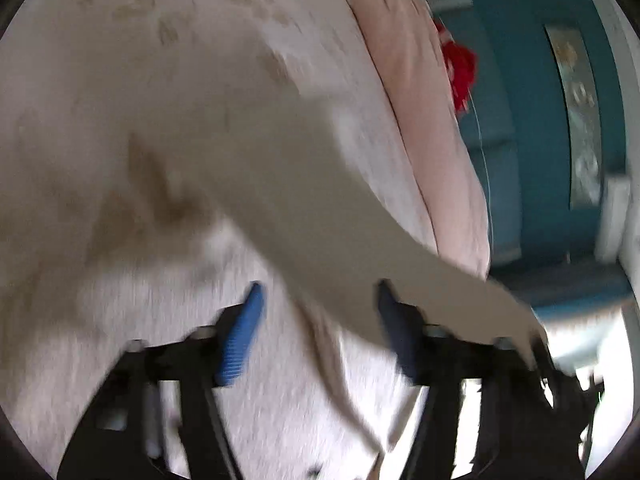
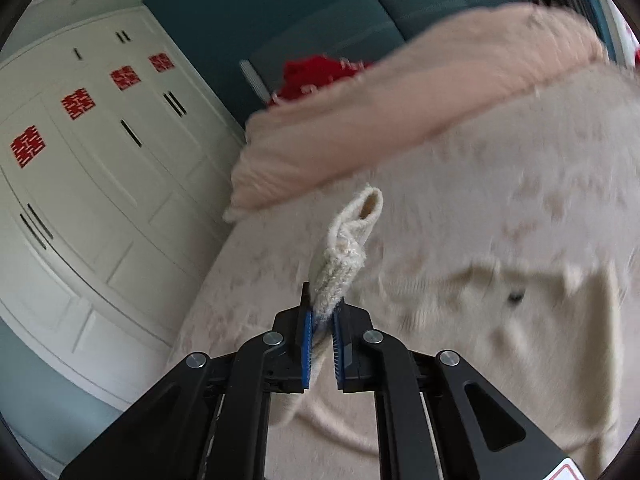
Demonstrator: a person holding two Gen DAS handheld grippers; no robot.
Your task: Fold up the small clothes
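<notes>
Left wrist view: blurry. My left gripper (image 1: 320, 332) has its blue pads (image 1: 240, 340) wide apart, nothing pinched btwn them. A cream garment (image 1: 304, 200) drapes across the frame in front of and over the tongs, a long band running from upper left down to lower right, its lower edge lying over the right-hand finger. It touches that finger, but the jaws aren't closed on it. Behind it the bedspread (image 1: 120, 60), pale w/ faint tan print, and a pink blanket (image 1: 420, 120) along its far edge. Red item (image 1: 460, 68) past that, against the teal wall.

Right wrist view: sharper. My right gripper (image 2: 322, 344) is clamped on a thick knit edge of the garment (image 2: 340, 264); fabric stands up out of the jaws, slightly tilted right, w/ a rolled tip at top. More cream cloth (image 2: 540, 320) spreads low on the right over the bedspread (image 2: 500, 184). Pink blanket (image 2: 400, 108) further back, white wardrobe (image 2: 100, 160) on the left.

My read: the right side has its hold, the left doesn't. The garment's long axis runs diagonally across the left tongs, so the cloth is right at the left jaws. Next move prob. turns on closing the left on that band near its lower edge, then stretching it out btwn both hands to lay flat for the fold. Risk: blur suggests motion, the grab could slip.
</notes>
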